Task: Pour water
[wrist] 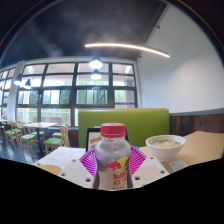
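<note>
Clear bottle (113,160) w/ pink cap, white bowl (165,147)

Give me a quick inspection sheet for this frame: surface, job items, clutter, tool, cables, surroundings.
Surface: light table, bare where it shows.
Job items: plastic bottle with pale cap and red label, upright between the fingers; white bowl beyond and beside it, standing apart on the table.
Clutter: nothing seen.
Tool: tool closed on the bottle, purple pads pressing both sides.
Cables: nothing seen.
Surroundings: green bench back behind the table, large windows, a lit ceiling strip light, more tables and chairs off to one side.
</note>
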Tool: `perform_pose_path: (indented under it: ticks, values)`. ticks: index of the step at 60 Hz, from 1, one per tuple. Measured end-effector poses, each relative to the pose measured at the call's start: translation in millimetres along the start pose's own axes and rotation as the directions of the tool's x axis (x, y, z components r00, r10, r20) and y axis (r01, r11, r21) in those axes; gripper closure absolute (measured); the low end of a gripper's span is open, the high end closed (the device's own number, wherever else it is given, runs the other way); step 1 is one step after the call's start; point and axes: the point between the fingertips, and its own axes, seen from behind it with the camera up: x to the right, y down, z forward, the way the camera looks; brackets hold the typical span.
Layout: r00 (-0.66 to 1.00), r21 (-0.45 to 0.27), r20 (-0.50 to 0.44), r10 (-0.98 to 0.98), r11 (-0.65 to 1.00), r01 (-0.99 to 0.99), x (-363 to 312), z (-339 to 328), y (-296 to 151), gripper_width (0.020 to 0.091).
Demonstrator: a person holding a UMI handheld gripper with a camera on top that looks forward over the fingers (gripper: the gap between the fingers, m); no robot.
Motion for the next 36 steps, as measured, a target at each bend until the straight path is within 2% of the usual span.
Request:
perform_pose_path:
  ticks: [6,9,10,11,19,25,31,36]
  values:
    - [1.000,-0.012,-0.008,0.003,1.000,-0.004,4,4,11,0.0731]
    - [1.000,-0.061,-0.019,-0.018,0.998,0.017,6,8,22,0.0707]
    - [1.000,-0.030,-0.010,-0.018,0.999,0.018,26,18,23,0.0718]
    - [1.000,-0.031,-0.015,-0.026,0.999,0.026,9,10,21,0.0716]
    - [1.000,-0.018,-0.022,-0.020,1.000,0.020,0,12,20,0.0713]
    - [1.000,-0.018,-0.021,-0.017,1.000,0.016,1,11,21,0.0666]
    - [1.000,-0.021,-0.018,-0.020,1.000,0.020,1,13,21,0.0562]
    - [0.999,-0.169,0.000,-0.032,0.985,0.031,-4,3,50,0.0396]
